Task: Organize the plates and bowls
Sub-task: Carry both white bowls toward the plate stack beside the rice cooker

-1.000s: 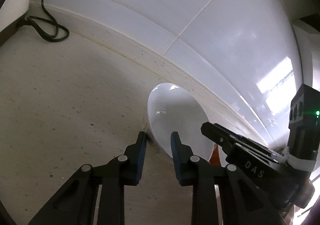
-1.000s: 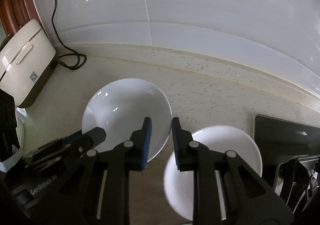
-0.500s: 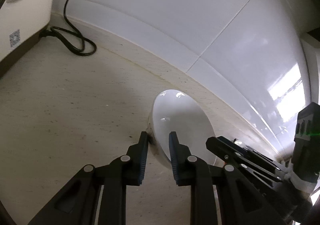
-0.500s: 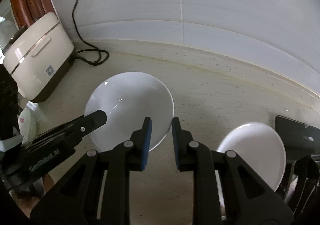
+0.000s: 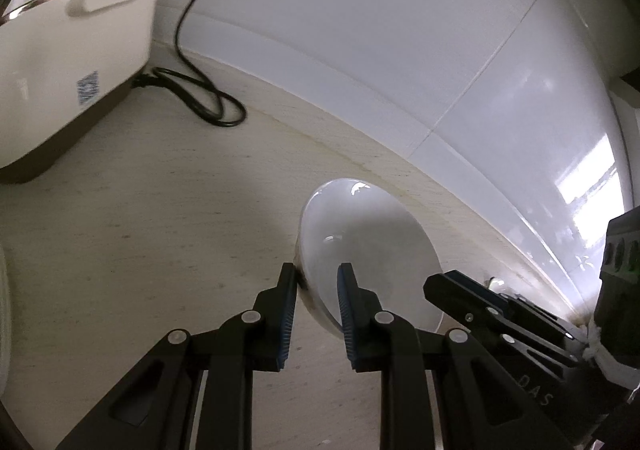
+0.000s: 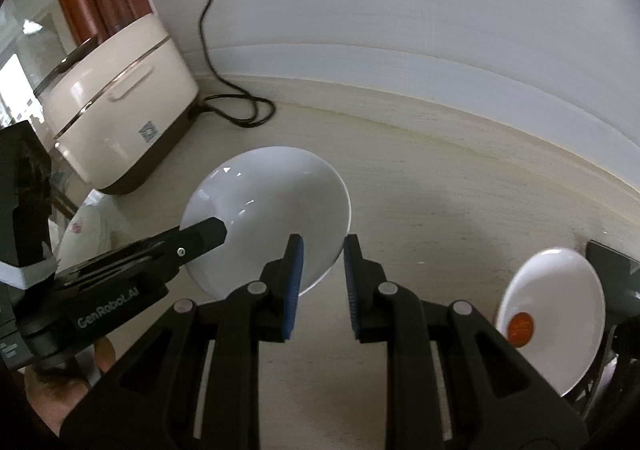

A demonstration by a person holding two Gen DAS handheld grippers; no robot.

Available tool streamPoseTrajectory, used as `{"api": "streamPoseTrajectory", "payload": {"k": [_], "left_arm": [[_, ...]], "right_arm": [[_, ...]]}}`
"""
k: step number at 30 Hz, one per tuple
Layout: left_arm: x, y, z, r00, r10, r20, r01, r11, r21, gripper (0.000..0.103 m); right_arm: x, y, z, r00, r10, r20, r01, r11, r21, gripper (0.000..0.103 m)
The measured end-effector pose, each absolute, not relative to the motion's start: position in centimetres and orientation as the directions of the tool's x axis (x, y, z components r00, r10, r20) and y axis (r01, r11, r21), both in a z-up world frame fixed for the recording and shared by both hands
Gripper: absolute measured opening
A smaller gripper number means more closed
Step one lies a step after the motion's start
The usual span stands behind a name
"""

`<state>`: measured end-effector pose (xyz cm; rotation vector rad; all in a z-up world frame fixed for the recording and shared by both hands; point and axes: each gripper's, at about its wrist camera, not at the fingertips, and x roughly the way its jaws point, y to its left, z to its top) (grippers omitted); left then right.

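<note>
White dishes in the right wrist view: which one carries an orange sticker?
The smaller white dish at the far right, beside the dark rack, has the orange round sticker. The larger white bowl, gripped at its rim by both grippers, is plain.

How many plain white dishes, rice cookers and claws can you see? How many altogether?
Plain white dishes: 2, the bowl and the dish with an orange sticker
Rice cooker: 1
Claws: 2, left claw and right claw
Total: 5

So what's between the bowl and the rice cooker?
Only bare counter between the bowl and the rice cooker in the right wrist view; the cord lies farther back.
</note>
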<state>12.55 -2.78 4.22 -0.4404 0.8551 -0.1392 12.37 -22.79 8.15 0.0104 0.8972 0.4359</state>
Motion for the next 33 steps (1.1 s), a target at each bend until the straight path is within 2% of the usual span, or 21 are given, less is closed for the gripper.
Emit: {"api": "streamPoseTrajectory", "payload": {"k": [18, 20, 21, 22, 23, 26, 33], "left_arm": [[8.7, 4.5, 3.9, 0.687, -0.169, -0.707, -0.169, 0.909, -0.382, 0.021], [8.6, 4.7, 3.8, 0.692, -0.22, -0.687, -0.132, 0.897, -0.421, 0.018], [8.6, 4.4, 3.8, 0.686, -0.246, -0.685, -0.109, 0.896, -0.431, 0.011], [8.6, 3.9, 3.9, 0.683, -0.237, -0.691, -0.107, 0.903, -0.416, 0.009], [8.6, 3.5, 3.8, 0.681, -0.223, -0.697, -0.109, 0.911, -0.398, 0.009], [8.7, 3.1, 3.4, 0.688, -0.17, -0.706, -0.133, 0.926, -0.353, 0.009], [9.8, 3.9, 2.2, 0.675, -0.184, -0.714, -0.148, 0.915, -0.375, 0.005]], "right_arm": [[9.4, -15.5, 7.7, 0.49, 0.498, -0.716, -0.52, 0.826, 0.218, 0.024], [9.0, -14.6, 7.5, 0.419, 0.59, -0.69, -0.579, 0.76, 0.297, 0.012], [8.5, -13.7, 7.4, 0.385, 0.623, -0.681, -0.609, 0.726, 0.319, 0.011], [8.0, -12.6, 7.4, 0.417, 0.583, -0.697, -0.618, 0.745, 0.252, 0.005], [7.5, -11.7, 7.3, 0.451, 0.532, -0.716, -0.619, 0.765, 0.179, 0.008], [7.1, -11.0, 6.4, 0.419, 0.543, -0.727, -0.637, 0.747, 0.191, 0.008], [7.8, -11.5, 5.7, 0.406, 0.544, -0.734, -0.618, 0.755, 0.218, 0.008]]}}
